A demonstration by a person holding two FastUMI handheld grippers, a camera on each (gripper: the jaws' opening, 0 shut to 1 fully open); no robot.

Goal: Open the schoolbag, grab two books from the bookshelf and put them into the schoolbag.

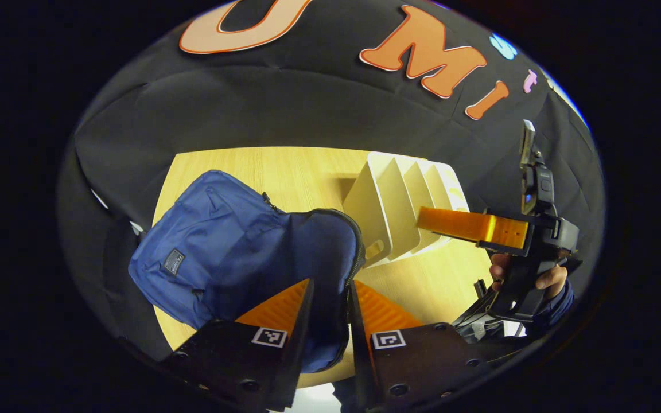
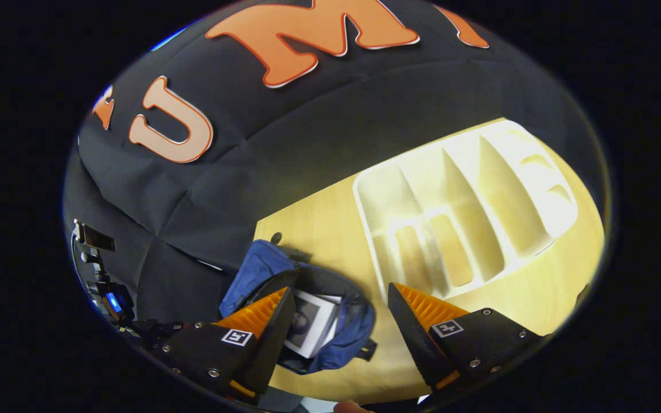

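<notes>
The blue schoolbag (image 1: 216,252) lies on the wooden table with its zipped mouth gaping. My left gripper (image 1: 330,292) is shut on the rim of that mouth, fabric and zipper between its fingers. In the right gripper view the schoolbag (image 2: 256,264) is seen from above, and a white-bordered book (image 2: 310,324) lies inside it. My right gripper (image 2: 339,298) hangs open over the bag's right side with nothing in it. That right gripper (image 1: 439,221), held by a hand (image 1: 543,278), sits in front of the white bookshelf (image 1: 388,201). The bookshelf's slots (image 2: 457,218) look empty.
The pale wooden table (image 1: 307,172) carries the bag on the left and the bookshelf on the right. Black cloth walls stand close behind the table. The left gripper's body (image 2: 107,287) shows at the far left of the right gripper view.
</notes>
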